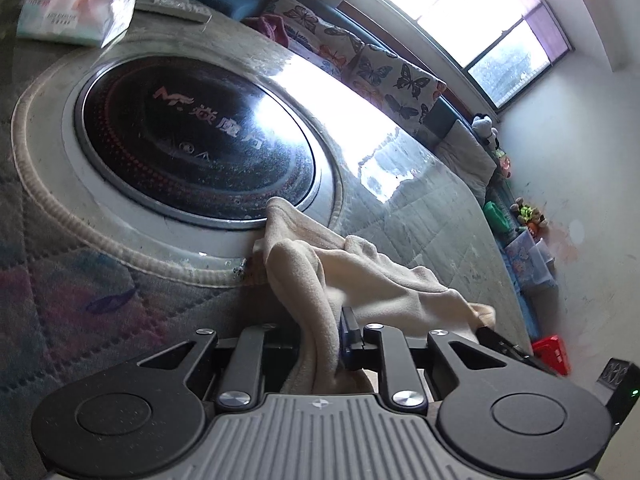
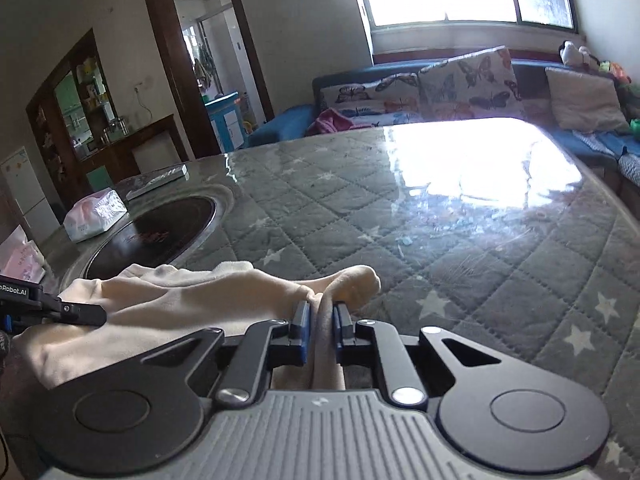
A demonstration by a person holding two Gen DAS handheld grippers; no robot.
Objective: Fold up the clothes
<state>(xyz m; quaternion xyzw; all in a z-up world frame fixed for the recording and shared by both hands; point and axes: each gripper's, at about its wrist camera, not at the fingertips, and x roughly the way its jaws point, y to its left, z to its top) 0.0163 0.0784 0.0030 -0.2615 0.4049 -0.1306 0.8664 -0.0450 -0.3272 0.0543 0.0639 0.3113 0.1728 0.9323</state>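
A cream, soft fleece garment (image 2: 168, 304) lies bunched at the near edge of the desk (image 2: 400, 220), a wide top covered by a grey quilted cloth with white stars under a glossy clear sheet. The garment's far edge laps against the rim of the round black glass cooktop (image 1: 192, 140) sunk into the desk, and that cooktop serves as the landmark here.

The right gripper (image 2: 320, 320) sits on the side of the garment away from the cooktop. Its jaws are closed on a raised ridge of the cream fabric, which runs pinched between the blue pads. The left gripper (image 1: 320, 336) is at the part of the garment nearer the cooktop, and its jaws are clamped on a thick fold of the same cloth, which drapes over one finger and hides it.

A white and pink tissue pack (image 1: 76, 8) rests beyond the cooktop, well clear of the work.

Judging by this, the step in hand is taking hold: both ends are gripped, but the garment is still crumpled and no fold is made. The next move likely calls for lifting and drawing the two grips apart to spread the fabric flat on the open quilted area beside the cooktop, keeping both pinches firm so the limp cloth does not slip.
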